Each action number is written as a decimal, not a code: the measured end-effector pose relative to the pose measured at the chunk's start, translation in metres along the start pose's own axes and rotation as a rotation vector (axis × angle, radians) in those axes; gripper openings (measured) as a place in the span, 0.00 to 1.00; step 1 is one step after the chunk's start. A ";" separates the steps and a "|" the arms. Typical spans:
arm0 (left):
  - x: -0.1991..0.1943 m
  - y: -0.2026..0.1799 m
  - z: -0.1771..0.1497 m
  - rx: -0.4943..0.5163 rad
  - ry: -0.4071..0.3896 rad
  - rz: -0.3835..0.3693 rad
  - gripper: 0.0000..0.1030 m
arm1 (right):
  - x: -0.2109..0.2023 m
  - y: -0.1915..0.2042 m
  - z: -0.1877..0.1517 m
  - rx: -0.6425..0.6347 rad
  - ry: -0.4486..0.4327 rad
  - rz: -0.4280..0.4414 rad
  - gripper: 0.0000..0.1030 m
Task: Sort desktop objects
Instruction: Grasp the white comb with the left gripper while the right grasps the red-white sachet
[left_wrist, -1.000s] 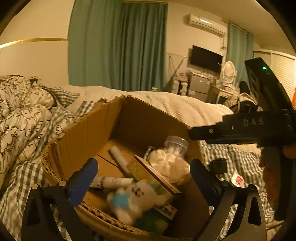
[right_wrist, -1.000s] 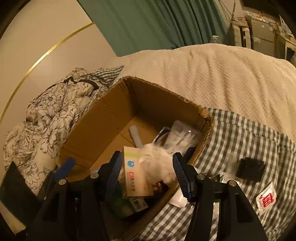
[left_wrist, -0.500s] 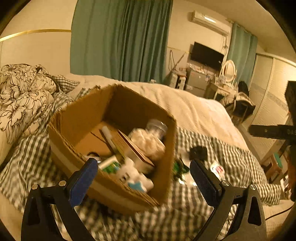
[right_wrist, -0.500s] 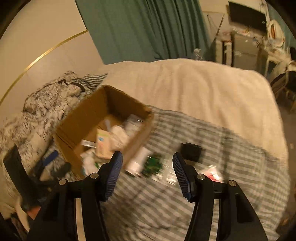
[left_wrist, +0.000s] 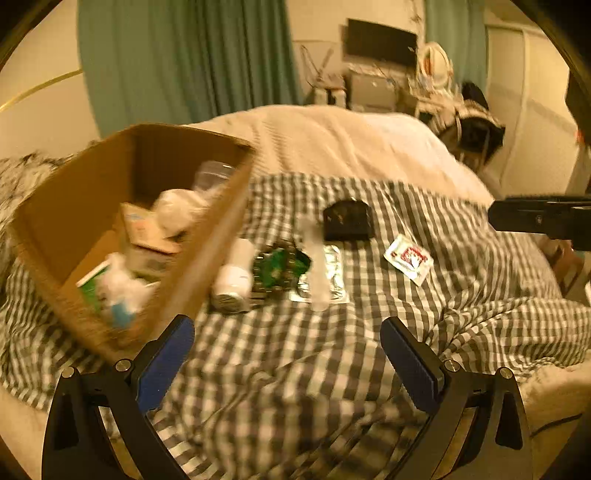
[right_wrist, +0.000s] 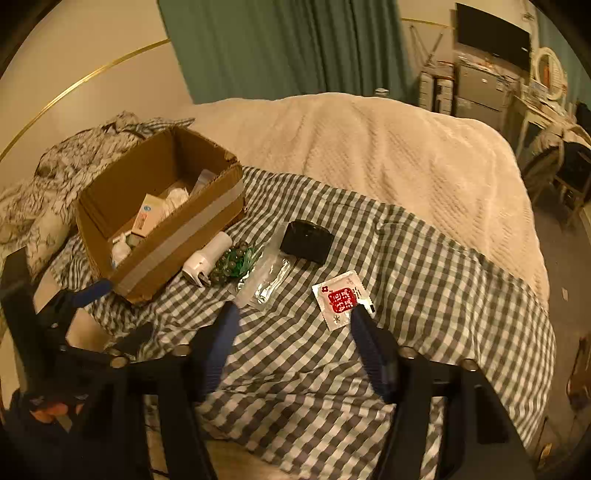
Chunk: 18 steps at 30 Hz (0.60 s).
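Observation:
An open cardboard box (right_wrist: 173, 236) (left_wrist: 207, 258) holding several small items sits at the left on a checked cloth (right_wrist: 424, 277). Beside it lie a white tube (right_wrist: 207, 256) (left_wrist: 234, 275), green beads (right_wrist: 232, 260) (left_wrist: 279, 267), a clear foil packet (right_wrist: 271, 278) (left_wrist: 325, 266), a black case (right_wrist: 306, 242) (left_wrist: 348, 219) and a red-and-white sachet (right_wrist: 341, 299) (left_wrist: 408, 258). My right gripper (right_wrist: 293, 332) is open and empty, just short of the sachet. My left gripper (left_wrist: 286, 350) is open and empty, near the box's front corner; it also shows in the right wrist view (right_wrist: 88, 290).
The cloth lies on a bed with a cream blanket (right_wrist: 369, 147). Floral bedding (right_wrist: 44, 192) is bunched left of the box. Green curtains (right_wrist: 288, 48), a television (right_wrist: 493, 35) and cluttered furniture stand at the back. A chair (right_wrist: 565, 166) stands right of the bed.
Both grippers have pulled back and up from over the box. The view has swung right, so the loose items on the cloth now lie ahead of them. Both stay open and empty.

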<state>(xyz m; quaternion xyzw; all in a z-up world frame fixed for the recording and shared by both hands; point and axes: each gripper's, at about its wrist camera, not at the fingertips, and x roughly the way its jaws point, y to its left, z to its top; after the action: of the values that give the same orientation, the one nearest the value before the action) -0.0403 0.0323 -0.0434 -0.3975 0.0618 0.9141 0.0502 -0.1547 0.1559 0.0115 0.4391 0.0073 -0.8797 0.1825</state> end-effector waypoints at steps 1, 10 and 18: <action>0.008 -0.005 0.001 0.009 0.008 0.019 1.00 | 0.007 -0.001 -0.001 -0.031 0.003 -0.006 0.70; 0.096 -0.037 0.012 0.064 0.136 0.039 0.92 | 0.085 -0.043 -0.019 -0.055 0.107 -0.082 0.74; 0.125 -0.018 0.014 -0.038 0.216 -0.041 0.86 | 0.137 -0.048 -0.020 -0.116 0.181 -0.102 0.74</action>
<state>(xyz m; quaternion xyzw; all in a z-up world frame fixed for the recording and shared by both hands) -0.1325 0.0577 -0.1268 -0.4957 0.0416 0.8658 0.0544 -0.2300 0.1608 -0.1143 0.5044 0.0969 -0.8427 0.1613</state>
